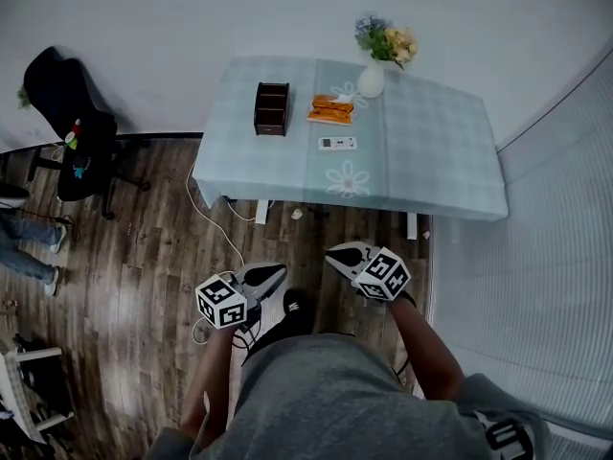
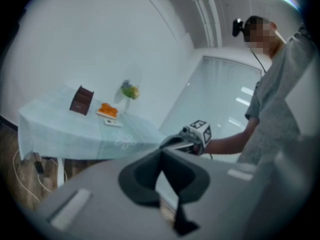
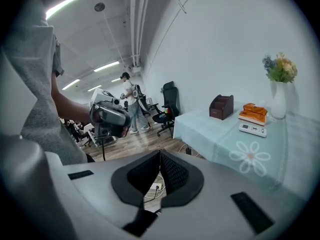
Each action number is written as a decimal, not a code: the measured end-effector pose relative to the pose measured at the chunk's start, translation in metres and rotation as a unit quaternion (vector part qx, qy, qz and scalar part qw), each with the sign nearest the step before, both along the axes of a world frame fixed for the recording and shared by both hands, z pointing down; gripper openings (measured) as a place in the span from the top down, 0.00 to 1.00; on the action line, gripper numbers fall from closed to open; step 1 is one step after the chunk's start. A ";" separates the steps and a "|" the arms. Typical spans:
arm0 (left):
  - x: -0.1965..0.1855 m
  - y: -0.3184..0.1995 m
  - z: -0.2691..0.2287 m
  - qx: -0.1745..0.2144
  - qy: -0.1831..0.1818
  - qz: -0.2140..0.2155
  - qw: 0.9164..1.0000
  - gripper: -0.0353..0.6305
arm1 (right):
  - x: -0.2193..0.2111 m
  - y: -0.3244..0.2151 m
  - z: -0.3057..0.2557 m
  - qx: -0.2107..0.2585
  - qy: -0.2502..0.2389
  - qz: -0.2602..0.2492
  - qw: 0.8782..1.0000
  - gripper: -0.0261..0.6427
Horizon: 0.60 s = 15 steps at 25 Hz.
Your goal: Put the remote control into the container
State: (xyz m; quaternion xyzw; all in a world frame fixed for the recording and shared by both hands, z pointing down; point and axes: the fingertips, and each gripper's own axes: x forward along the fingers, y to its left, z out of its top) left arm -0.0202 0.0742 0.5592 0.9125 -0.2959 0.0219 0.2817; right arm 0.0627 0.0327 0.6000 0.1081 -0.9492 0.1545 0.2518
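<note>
Plainly, approach only: left gripper (image 1: 271, 274) and right gripper (image 1: 343, 253), jaws together and empty, hung low in frame, well apart from the remote control (image 1: 337, 144) near the container (image 1: 272, 109) above; next, I judged, reach it and open.

Ahead of you: table (image 1: 450, 161) under pale checked cloth, vase (image 1: 371, 80) with flowers (image 1: 385, 39) at far edge, orange pack (image 1: 331, 109) just beside. Black office chair (image 1: 72, 127) on your left, cable (image 1: 215, 223) on wood floor (image 1: 134, 257).

Remote (image 1: 337, 143) on table (image 1: 441, 161), right of container (image 1: 271, 108)
</note>
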 end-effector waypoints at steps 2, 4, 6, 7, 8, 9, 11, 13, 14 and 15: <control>-0.003 -0.009 0.001 0.002 0.003 0.006 1.000 0.95 | -0.005 -0.008 0.001 0.003 0.000 0.004 1.000 0.94; -0.007 -0.015 0.002 0.004 0.005 0.010 1.000 0.95 | -0.011 -0.013 0.001 0.006 0.002 0.007 1.000 0.94; -0.013 -0.021 0.005 0.006 0.007 0.013 1.000 0.95 | -0.018 -0.019 0.000 0.010 0.004 0.013 1.000 0.94; -0.015 -0.024 0.006 0.007 0.008 0.014 1.000 0.95 | -0.020 -0.023 -0.001 0.012 0.003 0.017 1.000 0.94; -0.018 -0.027 0.006 0.007 0.010 0.013 1.000 0.95 | -0.021 -0.026 -0.001 0.013 0.003 0.021 1.000 0.94; -0.020 -0.030 0.007 0.008 0.013 0.013 1.000 0.95 | -0.022 -0.028 -0.002 0.014 0.002 0.024 1.000 0.94; -0.023 -0.037 0.007 0.010 0.015 0.016 1.000 0.95 | -0.023 -0.034 -0.002 0.016 0.004 0.029 0.999 0.94; -0.026 -0.042 0.007 0.012 0.015 0.019 1.000 0.95 | -0.025 -0.041 -0.001 0.018 0.005 0.036 0.999 0.94; -0.029 -0.044 0.007 0.012 0.015 0.020 1.000 0.95 | -0.027 -0.043 0.000 0.018 0.005 0.039 0.999 0.94; -0.031 -0.047 0.007 0.013 0.015 0.022 1.000 0.95 | -0.029 -0.046 0.000 0.019 0.003 0.042 0.999 0.94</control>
